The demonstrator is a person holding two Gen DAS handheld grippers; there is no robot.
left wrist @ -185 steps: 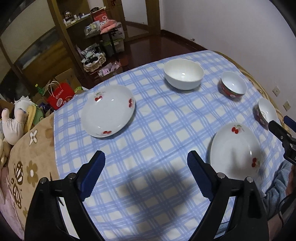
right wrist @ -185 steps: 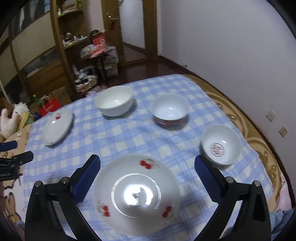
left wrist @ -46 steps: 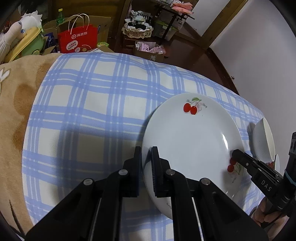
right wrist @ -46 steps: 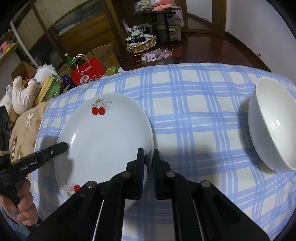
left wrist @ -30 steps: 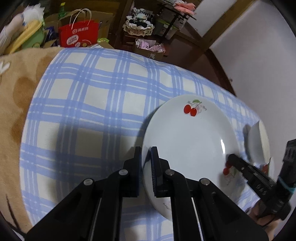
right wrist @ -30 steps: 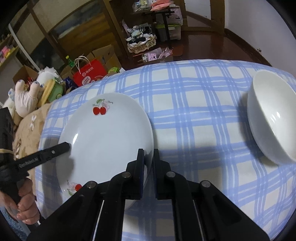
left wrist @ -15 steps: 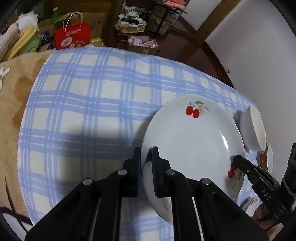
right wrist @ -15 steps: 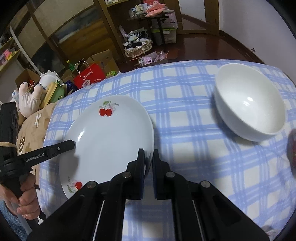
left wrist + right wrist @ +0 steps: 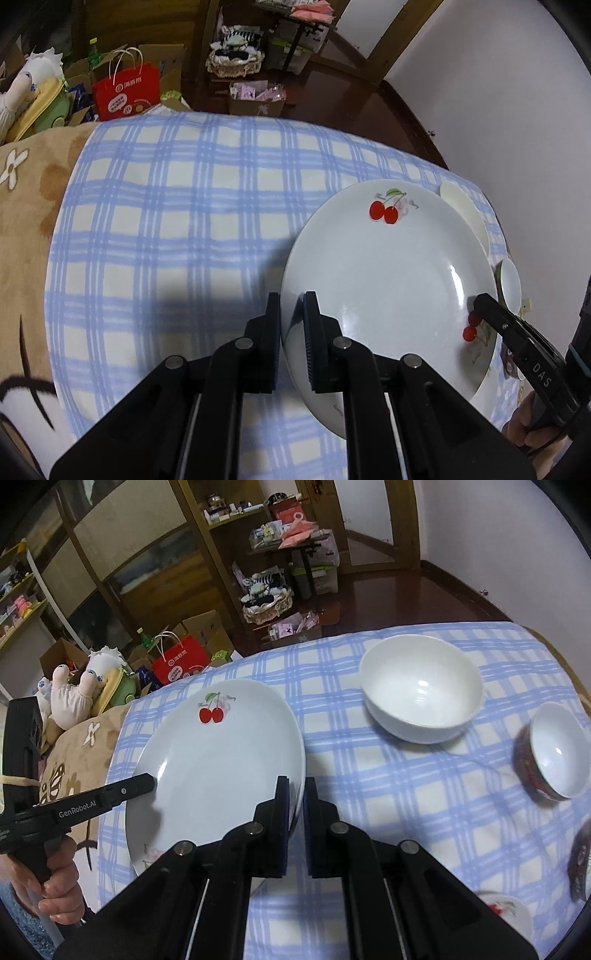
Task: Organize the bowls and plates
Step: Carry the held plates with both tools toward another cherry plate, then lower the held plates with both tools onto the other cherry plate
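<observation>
A white cherry-print plate (image 9: 388,280) is held between both grippers above the blue checked tablecloth (image 9: 166,229). My left gripper (image 9: 291,306) is shut on its left rim. My right gripper (image 9: 295,790) is shut on its right rim; the plate shows in the right wrist view (image 9: 218,764). A large white bowl (image 9: 421,690) sits to the right on the cloth. A red-sided small bowl (image 9: 554,753) is further right. A second cherry plate (image 9: 506,912) peeks in at the lower right.
Another dark-sided bowl (image 9: 581,860) is at the right edge. A brown flowered blanket (image 9: 29,206) covers the table's left side. Beyond the table are a red bag (image 9: 177,661), stuffed toys (image 9: 81,694), shelves and boxes on the floor.
Both grippers, shut on the plate throughout, have carried it to the right over the table. The large white bowl and small bowls have come further into view.
</observation>
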